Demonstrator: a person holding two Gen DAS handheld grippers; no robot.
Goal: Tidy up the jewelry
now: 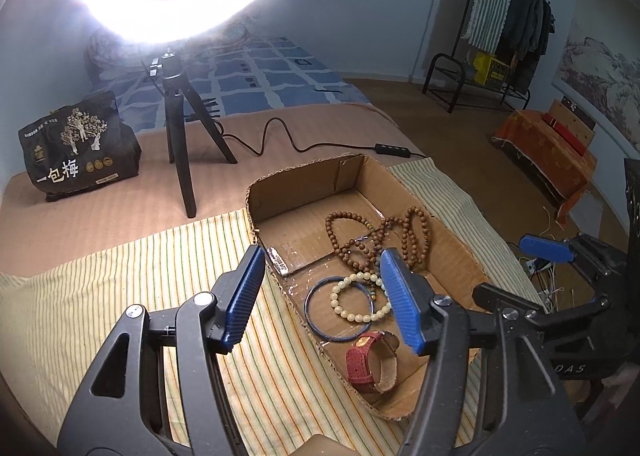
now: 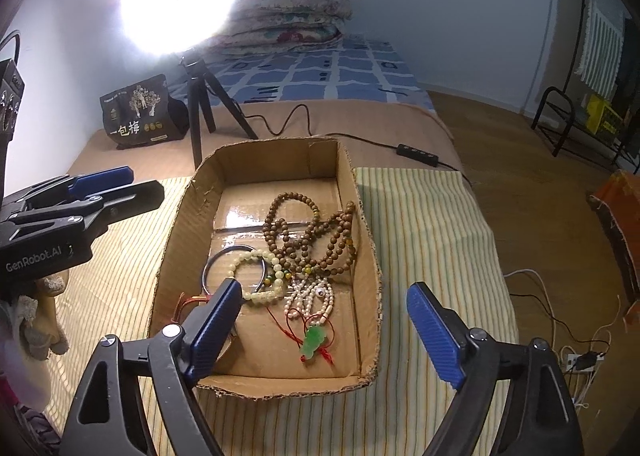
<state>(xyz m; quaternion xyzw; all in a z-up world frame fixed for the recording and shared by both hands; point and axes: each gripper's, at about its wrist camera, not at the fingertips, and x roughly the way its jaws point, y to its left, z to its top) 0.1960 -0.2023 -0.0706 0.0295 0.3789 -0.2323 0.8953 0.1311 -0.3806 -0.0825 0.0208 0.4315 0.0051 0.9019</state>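
Hovering wide apart and empty, both tongs, left (image 1: 322, 298) and right (image 2: 326, 330), are held over the shallow brown cardboard box (image 2: 366, 240) of beaded bracelets.

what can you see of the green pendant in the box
The green pendant is a small carved piece, glossy and translucent like jade or glass, its exact shape too small to tell. It hangs on a thin red cord with a red knot or tassel below it. It lies flat on the floor of the cardboard box, near the front wall, just below the white bead strand, which looks apart from it. Neither gripper touches it; only the right wrist view shows it.
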